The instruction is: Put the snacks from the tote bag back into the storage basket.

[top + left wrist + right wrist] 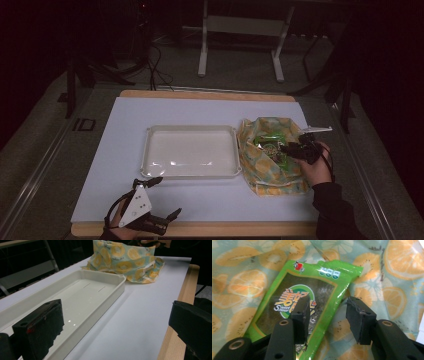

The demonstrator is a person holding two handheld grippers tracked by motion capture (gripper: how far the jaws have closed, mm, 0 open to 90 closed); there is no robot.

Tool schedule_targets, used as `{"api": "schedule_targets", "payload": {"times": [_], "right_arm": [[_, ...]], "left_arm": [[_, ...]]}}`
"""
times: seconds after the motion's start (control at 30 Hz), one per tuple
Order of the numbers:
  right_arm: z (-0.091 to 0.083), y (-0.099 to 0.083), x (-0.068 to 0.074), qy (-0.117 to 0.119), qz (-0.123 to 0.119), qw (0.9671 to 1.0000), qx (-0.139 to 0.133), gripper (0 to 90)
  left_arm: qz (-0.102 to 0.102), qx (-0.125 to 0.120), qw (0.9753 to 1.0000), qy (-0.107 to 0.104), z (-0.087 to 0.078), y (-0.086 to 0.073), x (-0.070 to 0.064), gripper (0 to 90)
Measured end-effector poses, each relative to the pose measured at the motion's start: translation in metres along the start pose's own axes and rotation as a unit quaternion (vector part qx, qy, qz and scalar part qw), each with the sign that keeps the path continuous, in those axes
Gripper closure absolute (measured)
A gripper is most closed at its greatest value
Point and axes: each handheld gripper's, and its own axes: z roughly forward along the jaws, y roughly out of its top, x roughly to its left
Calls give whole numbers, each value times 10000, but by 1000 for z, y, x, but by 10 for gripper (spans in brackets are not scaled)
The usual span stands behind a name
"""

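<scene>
White surface (210,200) carries an empty tray (191,129); right gripper (327,315), jaws apart, straddles a green snack packet (312,285) on fruit-print cloth (260,172), seemingly to grasp it; left gripper (162,200) idles, jaws apart.

Green snack packet (299,302), right gripper view — large orange-and-white Chinese characters across oval panel, partly hidden behind black jaw. Below them white Latin lettering, seemingly "Sweet Sour", partly covered. Small red logo at packet's top left corner, too blurred to read. Three small round badges along top edge — unreadable. Fruit-print cloth bag (387,277) under packet: faint dark script near printed orange slices, too small to make out.
</scene>
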Motion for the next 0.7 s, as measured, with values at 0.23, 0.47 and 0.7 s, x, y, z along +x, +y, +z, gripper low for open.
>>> {"api": "schedule_targets", "payload": {"times": [0.23, 0.47, 0.7], "right_arm": [[8, -2, -2, 54, 116, 9996, 247, 552], [16, -4, -5, 187, 255, 9982, 512, 606], [23, -3, -5, 210, 349, 9963, 755, 662]], "left_arm": [[-5, 5, 10000, -6, 0, 0, 0, 3], [-7, 8, 10000, -15, 1, 0, 0, 3], [8, 19, 10000, -32, 1, 0, 0, 3]]}}
